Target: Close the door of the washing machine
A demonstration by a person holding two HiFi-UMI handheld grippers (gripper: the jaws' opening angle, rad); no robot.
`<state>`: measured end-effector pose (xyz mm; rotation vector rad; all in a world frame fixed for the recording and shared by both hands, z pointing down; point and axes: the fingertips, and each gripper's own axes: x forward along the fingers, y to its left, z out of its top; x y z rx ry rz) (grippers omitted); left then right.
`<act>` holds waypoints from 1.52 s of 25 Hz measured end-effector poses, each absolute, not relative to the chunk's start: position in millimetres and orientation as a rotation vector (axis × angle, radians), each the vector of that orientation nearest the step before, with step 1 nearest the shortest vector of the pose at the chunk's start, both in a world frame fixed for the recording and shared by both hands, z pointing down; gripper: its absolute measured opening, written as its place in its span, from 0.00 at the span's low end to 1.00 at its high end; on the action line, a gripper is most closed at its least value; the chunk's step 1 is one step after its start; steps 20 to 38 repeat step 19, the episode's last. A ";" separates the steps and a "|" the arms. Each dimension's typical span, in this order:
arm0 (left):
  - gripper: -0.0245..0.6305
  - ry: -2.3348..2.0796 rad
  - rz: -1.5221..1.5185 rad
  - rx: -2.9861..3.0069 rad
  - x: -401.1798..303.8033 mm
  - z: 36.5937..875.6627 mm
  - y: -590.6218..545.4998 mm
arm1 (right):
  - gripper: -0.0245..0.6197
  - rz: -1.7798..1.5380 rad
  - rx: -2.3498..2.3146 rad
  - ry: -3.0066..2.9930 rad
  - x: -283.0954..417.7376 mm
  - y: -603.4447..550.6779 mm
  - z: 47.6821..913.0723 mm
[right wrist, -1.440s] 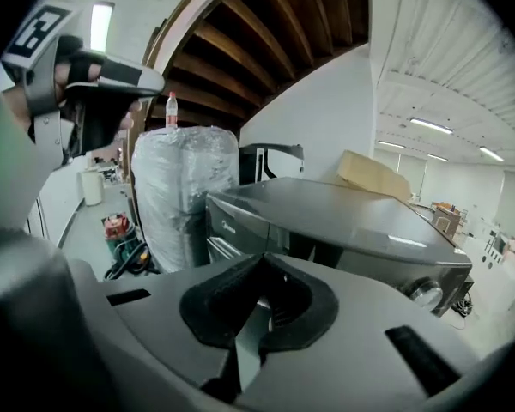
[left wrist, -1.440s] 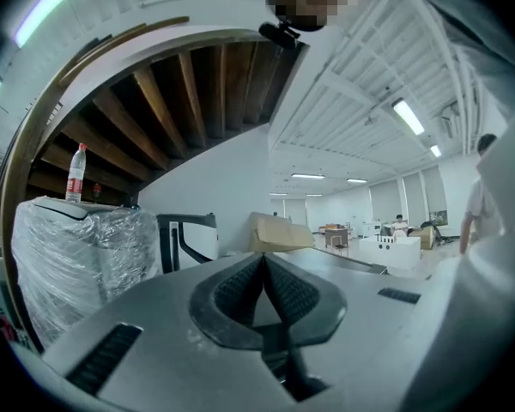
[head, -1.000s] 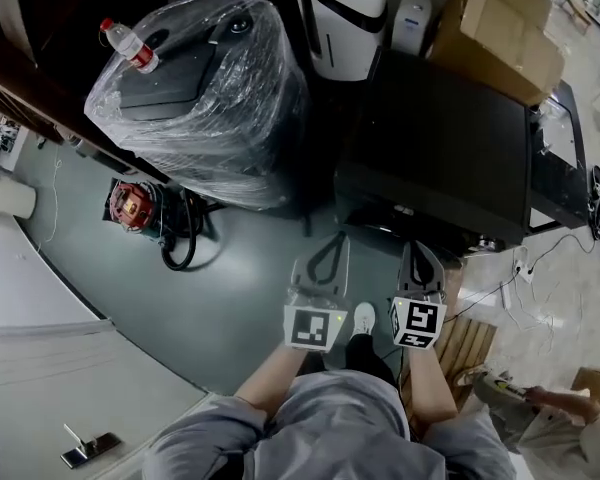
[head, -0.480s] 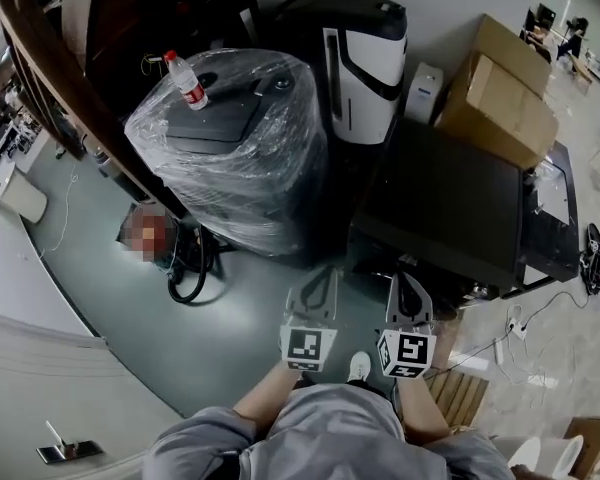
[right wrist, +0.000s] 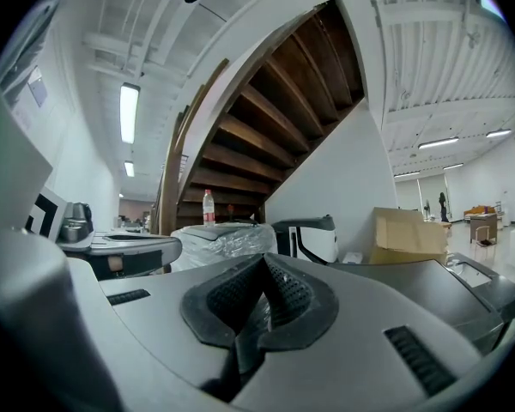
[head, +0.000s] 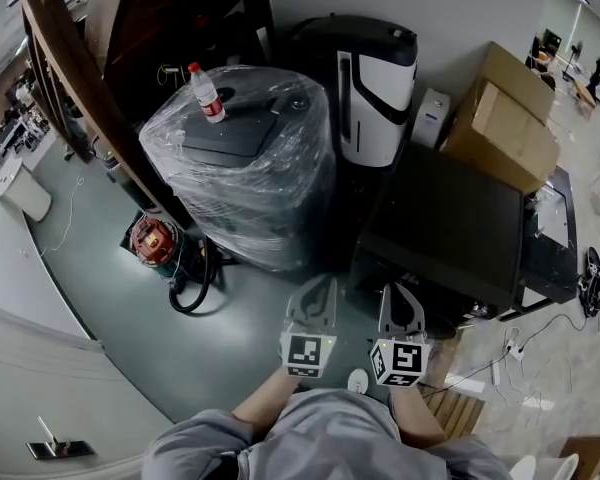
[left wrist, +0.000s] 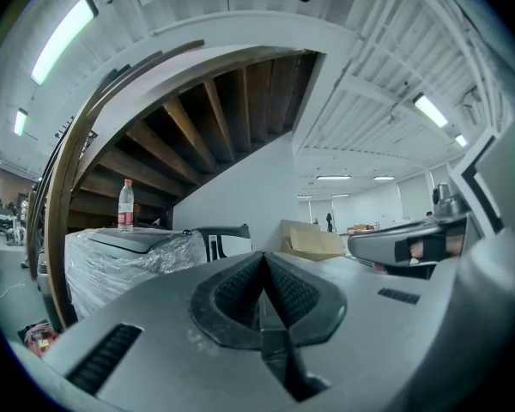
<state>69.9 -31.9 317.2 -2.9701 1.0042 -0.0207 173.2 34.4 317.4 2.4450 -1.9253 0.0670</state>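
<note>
A black box-shaped machine (head: 450,223) stands on the floor in front of me on the right, seen from above in the head view; its front and any door are hidden from here. My left gripper (head: 315,293) and right gripper (head: 400,303) are held side by side, level, just short of the machine's near edge and touching nothing. Both are shut with nothing between the pads. In the left gripper view the pads (left wrist: 240,286) meet; the right gripper view shows its pads (right wrist: 283,292) pressed together as well, with the machine's dark top (right wrist: 451,286) at the right.
A plastic-wrapped appliance (head: 245,173) with a water bottle (head: 205,93) on top stands to the left. Behind are a black-and-white unit (head: 375,78), cardboard boxes (head: 505,118) and a wooden staircase (head: 70,78). A red cable reel (head: 152,238) and cables lie on the floor.
Both grippers have risen and drawn back toward my body, staying shut. The head view has tilted up, so the staircase and the wall behind show more.
</note>
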 end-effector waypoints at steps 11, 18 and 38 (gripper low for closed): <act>0.04 1.009 -0.011 -2.963 70.8 316.9 -40.5 | 0.04 0.058 2.425 -1.930 174.7 25.0 319.2; 0.04 1.007 -0.012 -2.962 74.1 316.7 -43.4 | 0.04 0.054 2.414 -1.942 175.1 19.7 319.4; 0.04 1.007 -0.013 -2.962 74.7 316.6 -43.6 | 0.04 0.055 2.412 -1.943 175.4 19.2 319.4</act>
